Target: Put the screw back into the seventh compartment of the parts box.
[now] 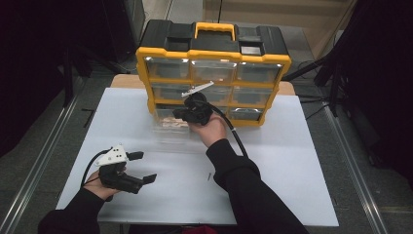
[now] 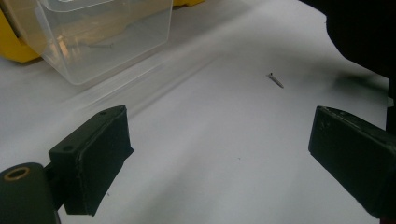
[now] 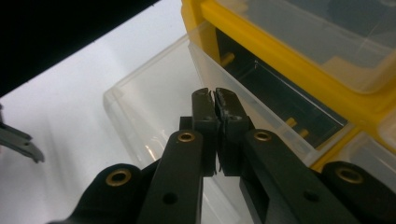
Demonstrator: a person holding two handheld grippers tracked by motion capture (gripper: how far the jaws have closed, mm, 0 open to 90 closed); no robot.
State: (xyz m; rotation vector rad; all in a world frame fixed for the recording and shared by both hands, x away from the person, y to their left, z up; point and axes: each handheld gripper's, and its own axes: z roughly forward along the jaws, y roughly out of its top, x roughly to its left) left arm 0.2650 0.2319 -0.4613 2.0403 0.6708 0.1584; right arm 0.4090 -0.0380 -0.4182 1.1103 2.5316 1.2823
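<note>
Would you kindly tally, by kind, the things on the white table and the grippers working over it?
Yellow-and-black drawer organizer: 1
Clear plastic drawer pulled out in front of it: 1
Loose small screw: 1
Grippers: 2, the left gripper open, the right gripper shut over the drawer
Total: 5

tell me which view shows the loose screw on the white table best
The left gripper view: the screw lies in plain sight on the bare table, ahead of the open jaws, its slim shaft distinct. In the high view it is a tiny dark speck near the right sleeve.
</note>
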